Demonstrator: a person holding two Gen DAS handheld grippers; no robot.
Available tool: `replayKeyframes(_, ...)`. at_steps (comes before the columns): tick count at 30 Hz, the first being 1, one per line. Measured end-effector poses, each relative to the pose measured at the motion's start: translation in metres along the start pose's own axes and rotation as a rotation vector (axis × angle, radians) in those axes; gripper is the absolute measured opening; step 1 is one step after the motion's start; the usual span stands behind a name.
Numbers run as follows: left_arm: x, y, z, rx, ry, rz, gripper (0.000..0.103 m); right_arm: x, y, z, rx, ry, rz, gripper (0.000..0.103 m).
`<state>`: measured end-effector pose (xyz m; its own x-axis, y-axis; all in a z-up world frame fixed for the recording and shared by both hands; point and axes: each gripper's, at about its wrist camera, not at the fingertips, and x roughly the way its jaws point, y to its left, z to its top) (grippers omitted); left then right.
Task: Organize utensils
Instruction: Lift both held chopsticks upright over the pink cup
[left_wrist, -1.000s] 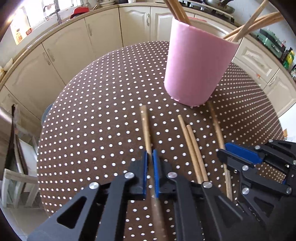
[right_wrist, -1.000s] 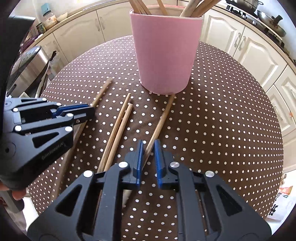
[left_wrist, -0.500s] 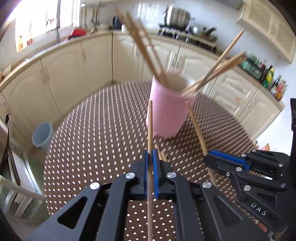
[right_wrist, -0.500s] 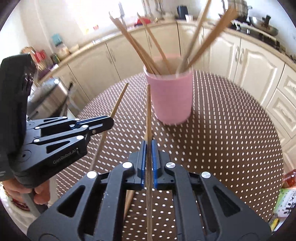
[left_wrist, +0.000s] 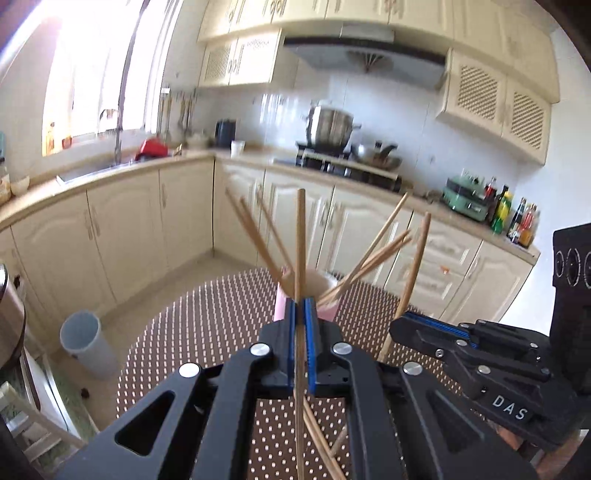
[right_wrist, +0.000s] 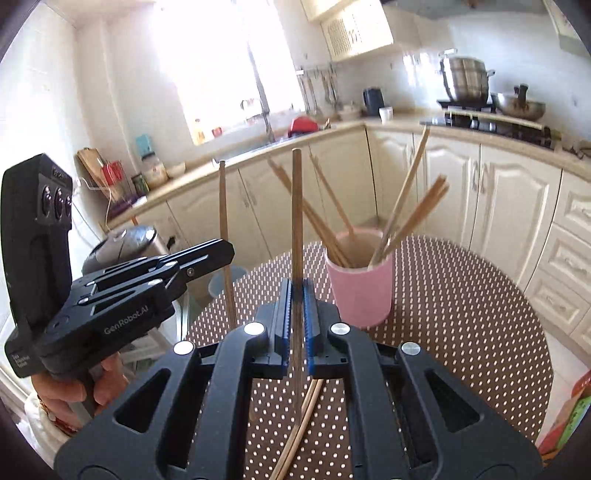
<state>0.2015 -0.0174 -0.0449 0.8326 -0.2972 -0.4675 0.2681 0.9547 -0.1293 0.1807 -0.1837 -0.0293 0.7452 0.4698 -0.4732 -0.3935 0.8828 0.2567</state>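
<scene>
We see two hand-held grippers raised above a round desk with a brown polka-dot cloth. The left gripper has its jaws clamped on one upright wooden chopstick, and the right gripper has its jaws clamped on another chopstick. A pink cup holding more chopsticks stands on the desk at one o'clock from the right gripper, and two loose chopsticks lie at six o'clock.
</scene>
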Motion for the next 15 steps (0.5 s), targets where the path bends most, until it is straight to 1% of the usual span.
replayKeyframes(5, -0.013, -0.011, 0.021, 0.02, -0.108, 0.001, 0.005, -0.013, 0.003, 0.017, -0.001, -0.077, -0.006, 0.006)
replayKeyframes(12, -0.01, -0.017, 0.052, 0.022, -0.198, 0.017, 0.006, -0.025, -0.002, 0.044, -0.004, -0.187, -0.044, 0.006)
replayKeyframes(15, -0.002, -0.015, 0.065, 0.001, -0.234, 0.021, 0.006, -0.025, -0.005, 0.055, -0.006, -0.227, -0.063, 0.006)
